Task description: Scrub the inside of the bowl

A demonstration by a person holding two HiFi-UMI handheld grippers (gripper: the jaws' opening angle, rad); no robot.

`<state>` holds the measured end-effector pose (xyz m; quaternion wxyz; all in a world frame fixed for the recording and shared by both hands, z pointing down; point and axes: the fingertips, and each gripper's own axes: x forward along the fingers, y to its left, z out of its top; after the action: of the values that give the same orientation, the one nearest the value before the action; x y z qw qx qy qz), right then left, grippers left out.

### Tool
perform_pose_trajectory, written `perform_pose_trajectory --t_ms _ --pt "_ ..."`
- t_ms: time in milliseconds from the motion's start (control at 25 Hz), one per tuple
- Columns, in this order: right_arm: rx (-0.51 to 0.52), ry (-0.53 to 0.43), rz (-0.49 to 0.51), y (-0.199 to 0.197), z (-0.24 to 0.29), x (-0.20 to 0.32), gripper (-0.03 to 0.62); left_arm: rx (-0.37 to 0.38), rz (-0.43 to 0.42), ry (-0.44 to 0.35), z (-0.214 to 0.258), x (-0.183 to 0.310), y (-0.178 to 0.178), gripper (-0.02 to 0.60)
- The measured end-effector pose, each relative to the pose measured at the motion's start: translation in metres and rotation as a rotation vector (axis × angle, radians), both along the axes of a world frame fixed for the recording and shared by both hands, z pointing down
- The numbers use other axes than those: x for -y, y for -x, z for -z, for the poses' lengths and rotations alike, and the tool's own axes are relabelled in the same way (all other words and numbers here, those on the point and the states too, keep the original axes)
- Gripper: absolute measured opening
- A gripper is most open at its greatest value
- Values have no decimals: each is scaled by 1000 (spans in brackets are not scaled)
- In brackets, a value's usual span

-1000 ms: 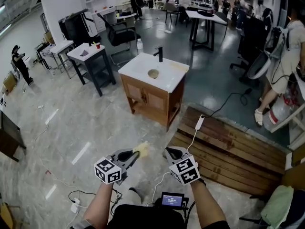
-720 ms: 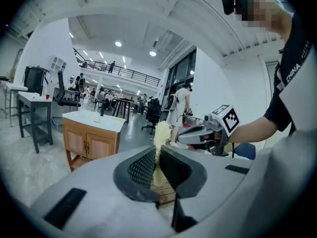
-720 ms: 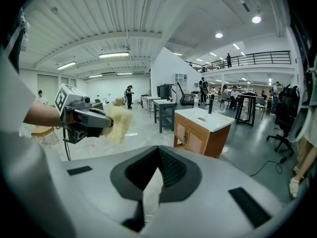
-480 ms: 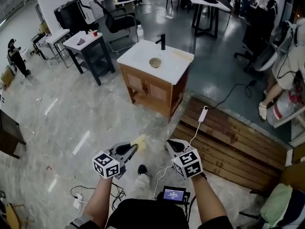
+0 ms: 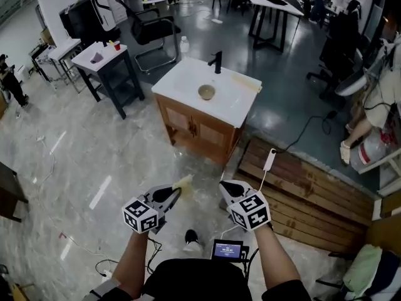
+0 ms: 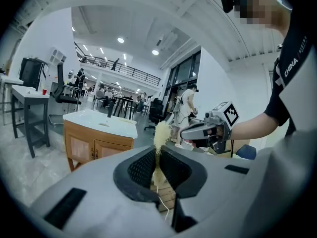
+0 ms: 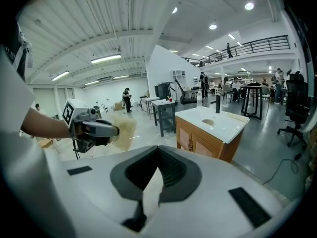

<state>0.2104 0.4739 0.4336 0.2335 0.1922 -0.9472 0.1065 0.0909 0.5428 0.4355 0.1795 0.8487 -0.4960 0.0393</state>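
Head view: the bowl [image 5: 206,92] stood on the white counter [image 5: 182,80] of a wooden cabinet [image 5: 194,130], near a black tap [image 5: 217,61].
Left gripper [image 5: 177,193]: its jaws were closed on a yellow sponge [image 5: 184,184], which stuck out beyond the tips.
Right gripper [image 5: 223,190]: its jaws were pressed together with nothing between them.
Bowl relative to grippers: well apart, ahead of both across the floor [image 5: 94,162]; neither gripper touched it.

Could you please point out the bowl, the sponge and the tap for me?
bowl [image 5: 207,92]: head view, its inside.
sponge [image 5: 184,184]: head view, its free end.
tap [image 5: 218,63]: head view, its upright stem.
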Motion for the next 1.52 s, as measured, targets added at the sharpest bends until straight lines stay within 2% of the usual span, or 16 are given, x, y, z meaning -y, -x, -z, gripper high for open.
perform_pose_trajectory --t_ms 280,760,1240,1520 --pt "3 0 -56 57 8 41 8 -5 -21 -15 6 42 65 20" --pt "-43 23 -63 103 -16 105 8 -29 -33 13 -12 106 97 20" --pt "2 68 -65 137 -26 253 8 28 -42 36 -7 255 125 21" --pt "11 88 -58 142 -28 329 8 38 -40 45 -5 332 125 20"
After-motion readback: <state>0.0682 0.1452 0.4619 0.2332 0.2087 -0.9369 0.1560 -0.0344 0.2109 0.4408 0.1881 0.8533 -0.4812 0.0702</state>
